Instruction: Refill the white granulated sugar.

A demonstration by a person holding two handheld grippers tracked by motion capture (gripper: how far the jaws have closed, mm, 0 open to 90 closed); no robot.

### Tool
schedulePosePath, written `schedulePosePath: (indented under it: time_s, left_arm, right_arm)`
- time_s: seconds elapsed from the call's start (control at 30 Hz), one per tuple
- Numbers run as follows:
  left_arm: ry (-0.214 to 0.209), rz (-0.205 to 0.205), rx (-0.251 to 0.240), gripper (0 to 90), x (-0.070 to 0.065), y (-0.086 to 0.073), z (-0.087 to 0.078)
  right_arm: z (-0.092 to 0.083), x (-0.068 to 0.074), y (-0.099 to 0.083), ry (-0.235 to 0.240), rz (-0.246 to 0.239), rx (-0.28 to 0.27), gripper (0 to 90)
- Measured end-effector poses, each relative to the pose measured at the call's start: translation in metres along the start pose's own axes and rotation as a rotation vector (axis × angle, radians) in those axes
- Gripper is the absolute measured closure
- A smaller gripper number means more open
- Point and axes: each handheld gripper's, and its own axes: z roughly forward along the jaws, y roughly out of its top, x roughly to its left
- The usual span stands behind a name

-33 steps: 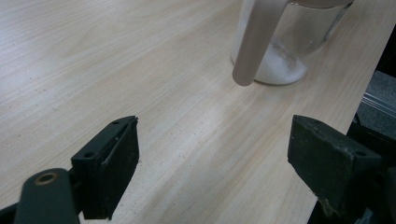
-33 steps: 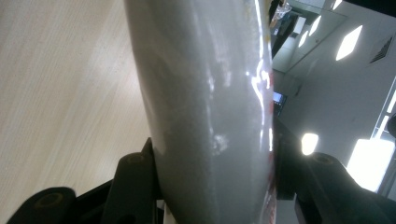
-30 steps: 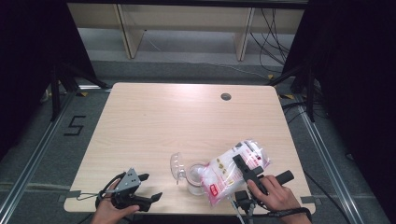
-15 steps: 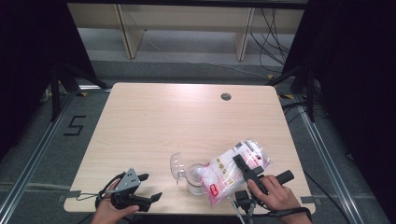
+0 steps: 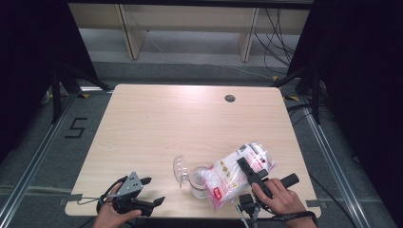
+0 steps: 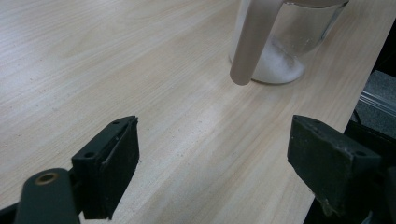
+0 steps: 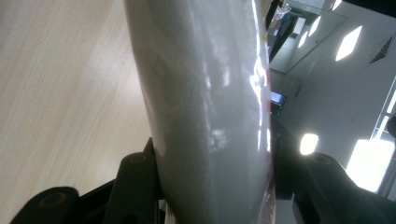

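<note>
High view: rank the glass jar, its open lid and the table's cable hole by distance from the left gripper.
From the left gripper:
1. Open lid, just right of it.
2. Glass jar, under the bag, slightly farther right.
3. Cable hole, at the far edge.

A clear plastic bag (image 5: 236, 174) of white granules, printed with red labelling, hangs tilted over a glass jar (image 5: 198, 181) near the front edge of the pale wooden desk (image 5: 190, 123). The bag's lower corner dips to the jar's open mouth; its upper end points up and away to the right. The transparent jar stands upright with a layer of white granules across its bottom. Its clear hinged lid (image 5: 179, 169) is swung open to the left, standing on edge beside the rim.
</note>
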Motion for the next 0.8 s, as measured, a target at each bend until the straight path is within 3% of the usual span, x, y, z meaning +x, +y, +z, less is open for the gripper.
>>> schedulePosePath:
  time_s: [0.2, 0.27, 0.3, 0.4, 0.6, 0.77, 0.8]
  left_arm:
    - [0.0, -0.007, 0.001, 16.6, -0.0002, 0.0001, 0.0]
    - [0.002, -0.007, 0.0, 16.6, 0.0, -0.0001, -0.0002]
    - [0.008, 0.04, 0.019, 16.6, 0.0034, 0.0009, -0.0015]
    - [-0.001, -0.011, -0.008, 16.6, -0.0005, -0.0001, 0.0012]
    - [0.013, 0.009, 0.02, 16.6, 0.0021, 0.0, -0.0013]
    - [-0.001, -0.01, -0.006, 16.7, -0.0005, -0.0003, 0.0009]
    - [0.0, -0.009, 0.001, 16.6, -0.0003, 0.0, 0.0002]
  right_arm:
    - [0.0014, -0.001, -0.0009, 0.006, -0.018, 0.003, 57.5]
    - [0.0008, 0.0005, -0.0014, 0.013, 0.003, 0.014, 57.6]
    - [0.0009, 0.0005, -0.0015, 0.012, 0.002, 0.014, 57.6]
    - [0.0007, 0.0005, -0.0014, 0.01, 0.0, 0.012, 57.8]
    - [0.0009, 0.0004, -0.0015, 0.013, 0.003, 0.013, 57.9]
    - [0.0014, 0.0014, -0.0024, 0.011, 0.011, 0.011, 58.0]
    - [0.0027, -0.0004, -0.0028, 0.006, -0.015, -0.004, 58.1]
